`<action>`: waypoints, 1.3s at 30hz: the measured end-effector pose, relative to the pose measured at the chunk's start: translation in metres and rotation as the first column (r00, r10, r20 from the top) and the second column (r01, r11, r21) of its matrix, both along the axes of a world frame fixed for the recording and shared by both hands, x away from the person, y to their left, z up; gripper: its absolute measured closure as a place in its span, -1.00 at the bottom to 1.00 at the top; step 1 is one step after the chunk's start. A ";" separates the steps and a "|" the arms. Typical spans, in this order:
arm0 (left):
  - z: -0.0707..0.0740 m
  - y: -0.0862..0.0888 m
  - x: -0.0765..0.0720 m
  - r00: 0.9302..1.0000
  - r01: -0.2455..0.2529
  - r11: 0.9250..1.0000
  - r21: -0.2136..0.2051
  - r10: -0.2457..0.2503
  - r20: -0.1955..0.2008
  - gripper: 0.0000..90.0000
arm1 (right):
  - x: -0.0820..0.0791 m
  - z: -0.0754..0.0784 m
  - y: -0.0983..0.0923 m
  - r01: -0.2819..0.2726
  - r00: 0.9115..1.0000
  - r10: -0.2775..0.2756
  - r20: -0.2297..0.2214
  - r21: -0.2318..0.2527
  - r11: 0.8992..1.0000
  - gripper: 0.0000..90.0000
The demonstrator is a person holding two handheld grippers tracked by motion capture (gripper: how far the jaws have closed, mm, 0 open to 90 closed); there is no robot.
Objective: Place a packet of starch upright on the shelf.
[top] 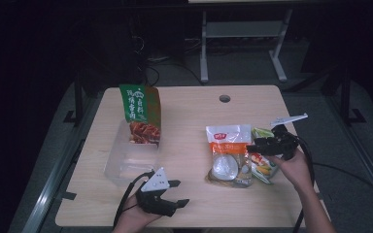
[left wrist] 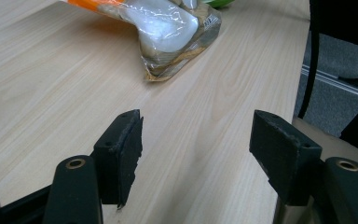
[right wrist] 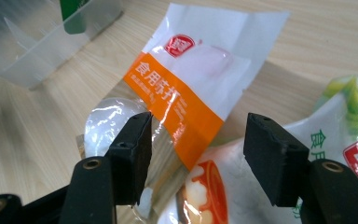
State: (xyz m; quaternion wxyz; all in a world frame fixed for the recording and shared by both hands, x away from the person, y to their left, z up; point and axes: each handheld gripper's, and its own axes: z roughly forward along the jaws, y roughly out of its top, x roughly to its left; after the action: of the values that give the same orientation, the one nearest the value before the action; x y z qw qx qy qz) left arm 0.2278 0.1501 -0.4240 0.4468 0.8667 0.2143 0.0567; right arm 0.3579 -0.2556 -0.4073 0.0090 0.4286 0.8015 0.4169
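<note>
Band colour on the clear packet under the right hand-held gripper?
Orange band with white characters; clearest in the right gripper view.

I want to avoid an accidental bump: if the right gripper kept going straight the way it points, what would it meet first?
Most likely the clear packet with the orange band, which lies straight ahead between the right gripper's open jaws. Depth is hard to judge.

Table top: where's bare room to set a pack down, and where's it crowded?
Free: the middle strip between the clear bin and the orange-banded bag; the far band around the cable hole; the near edge between the left gripper and that bag. Crowded: the right side, where the right gripper hangs over the bag and the green pack beside it.
</note>
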 end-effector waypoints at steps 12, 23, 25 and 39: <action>-0.002 -0.001 0.000 1.000 0.004 1.000 0.009 -0.004 -0.001 -0.25 | 0.011 -0.014 0.015 -0.038 0.999 0.039 -0.037 0.019 0.999 0.16; -0.001 -0.002 0.002 1.000 0.001 1.000 -0.014 -0.001 -0.016 -0.25 | 0.006 -0.020 0.025 -0.071 0.997 0.071 -0.010 0.016 0.997 0.98; 0.000 -0.004 0.002 1.000 0.001 1.000 -0.013 -0.001 -0.018 -0.25 | 0.003 -0.017 0.025 -0.081 0.997 0.081 0.008 0.022 0.996 0.98; 0.001 -0.030 0.014 1.000 0.001 1.000 -0.028 -0.001 -0.017 -0.26 | -0.027 0.002 0.028 -0.175 0.976 0.160 0.146 0.097 0.980 0.99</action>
State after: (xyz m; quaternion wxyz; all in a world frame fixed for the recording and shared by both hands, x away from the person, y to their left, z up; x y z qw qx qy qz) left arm 0.2417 0.1199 -0.4233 0.4571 0.8610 0.2183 0.0462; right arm 0.3307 -0.2277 -0.4050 0.0055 0.3295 0.8083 0.4879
